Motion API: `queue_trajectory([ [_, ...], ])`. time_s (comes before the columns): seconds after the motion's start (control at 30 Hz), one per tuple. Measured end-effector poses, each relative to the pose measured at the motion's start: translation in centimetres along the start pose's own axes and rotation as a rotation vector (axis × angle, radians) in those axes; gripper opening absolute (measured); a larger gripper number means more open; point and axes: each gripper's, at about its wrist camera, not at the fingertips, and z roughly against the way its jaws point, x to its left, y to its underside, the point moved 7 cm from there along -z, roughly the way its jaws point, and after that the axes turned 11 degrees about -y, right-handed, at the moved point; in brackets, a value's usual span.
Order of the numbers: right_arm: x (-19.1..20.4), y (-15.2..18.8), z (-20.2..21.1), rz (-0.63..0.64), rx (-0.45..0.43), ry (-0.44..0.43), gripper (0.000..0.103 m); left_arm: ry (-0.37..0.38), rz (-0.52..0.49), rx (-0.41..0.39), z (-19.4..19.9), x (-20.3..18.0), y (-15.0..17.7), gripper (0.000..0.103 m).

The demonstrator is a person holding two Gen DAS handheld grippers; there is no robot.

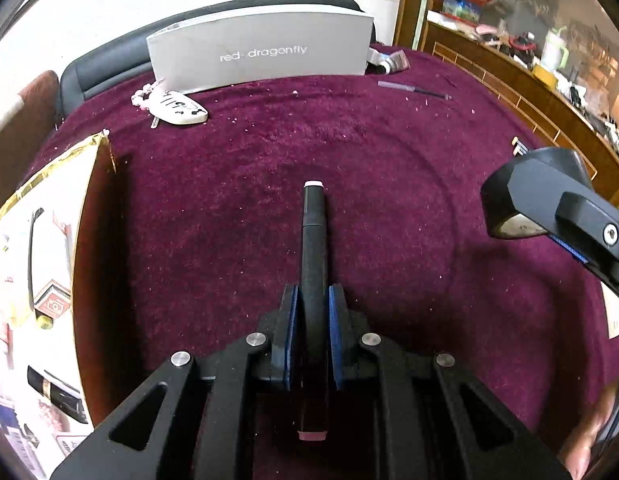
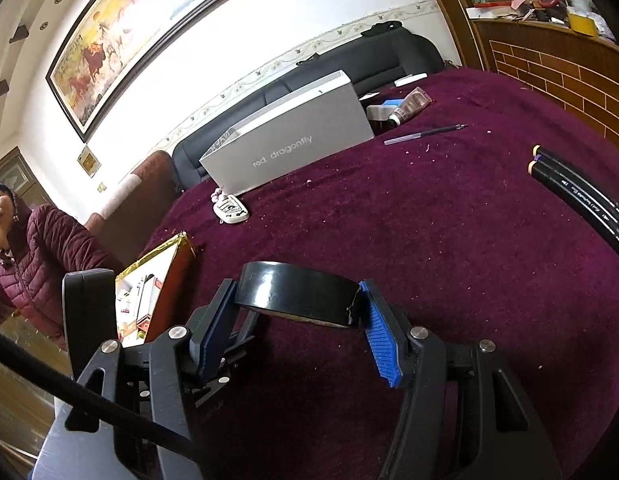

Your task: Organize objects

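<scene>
My left gripper (image 1: 312, 300) is shut on a black marker pen (image 1: 314, 240) with a white tip, held pointing forward above the purple cloth (image 1: 229, 208). My right gripper (image 2: 297, 300) is shut on a roll of black tape (image 2: 297, 294), held above the cloth; it shows at the right of the left wrist view (image 1: 521, 196). An open gold-edged box (image 1: 41, 240) with several small items inside sits at the left, also in the right wrist view (image 2: 157, 280). Two black markers (image 2: 577, 196) lie at the right.
A grey "red dragonfly" box (image 1: 261, 54) stands at the back, with a white car key (image 1: 181, 108) near its left and a tube (image 2: 413, 104) and a thin pen (image 2: 425, 134) to its right. A person in a maroon jacket (image 2: 41, 248) stands left.
</scene>
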Motion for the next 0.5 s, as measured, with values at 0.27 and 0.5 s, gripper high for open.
queue_trajectory([
  [0.27, 0.7, 0.4, -0.5, 0.031, 0.021, -0.001, 0.060, 0.064, 0.107, -0.044, 2.7, 2.0, 1.8, 0.011],
  [0.5, 1.7, 0.9, -1.0, 0.073, 0.041, -0.002, 0.060, 0.009, 0.142, -0.138, 5.6, 4.3, 2.1, 0.011],
])
